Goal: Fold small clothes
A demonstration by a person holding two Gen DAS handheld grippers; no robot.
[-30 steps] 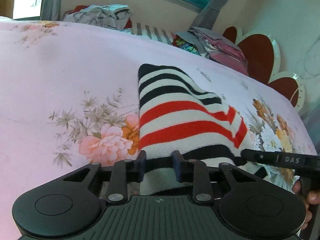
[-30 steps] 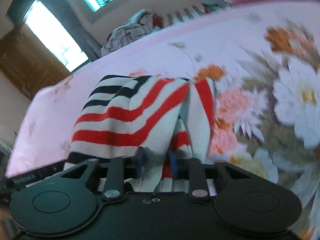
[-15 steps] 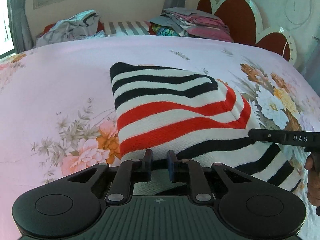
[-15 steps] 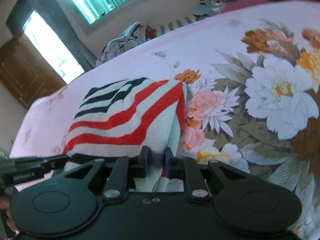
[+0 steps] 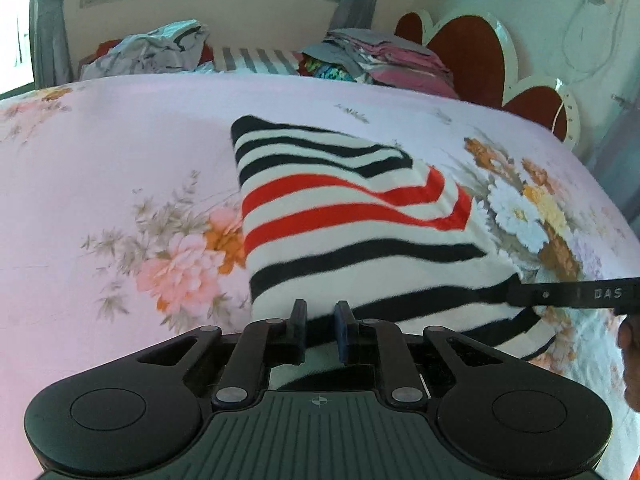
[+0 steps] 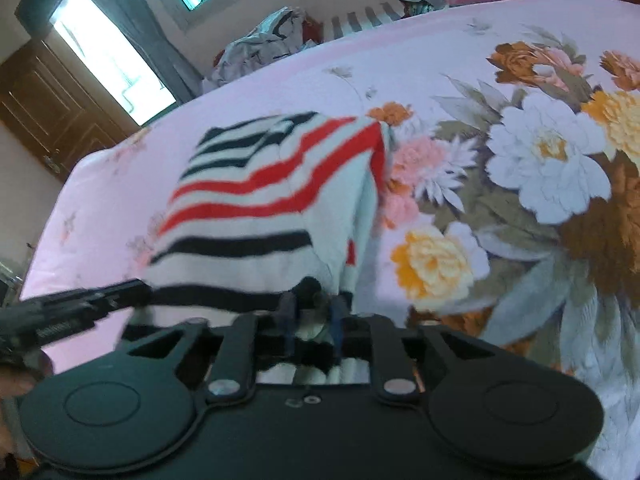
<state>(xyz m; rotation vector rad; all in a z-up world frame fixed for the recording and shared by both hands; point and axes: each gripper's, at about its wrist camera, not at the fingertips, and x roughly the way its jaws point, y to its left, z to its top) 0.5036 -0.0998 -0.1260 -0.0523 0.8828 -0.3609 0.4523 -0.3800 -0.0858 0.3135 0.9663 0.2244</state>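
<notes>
Stretched flatter than a second ago, the white knitted garment with black and red stripes point(image 5: 352, 216) is lying on the pink floral bed point(image 5: 120, 152). Left hand-held gripper point(image 5: 320, 322) is pinching its near hem, angled downward; right hand-held gripper point(image 6: 312, 316) is closing on the hem's other corner.

A bed point(image 5: 120, 128) covered by a pink floral sheet carries a black, white and red striped garment point(image 5: 352, 224), lying near its middle. Along the far edge sit a crumpled grey heap point(image 5: 156, 50) and what looks like a stack of folded clothes point(image 5: 384, 60).
</notes>
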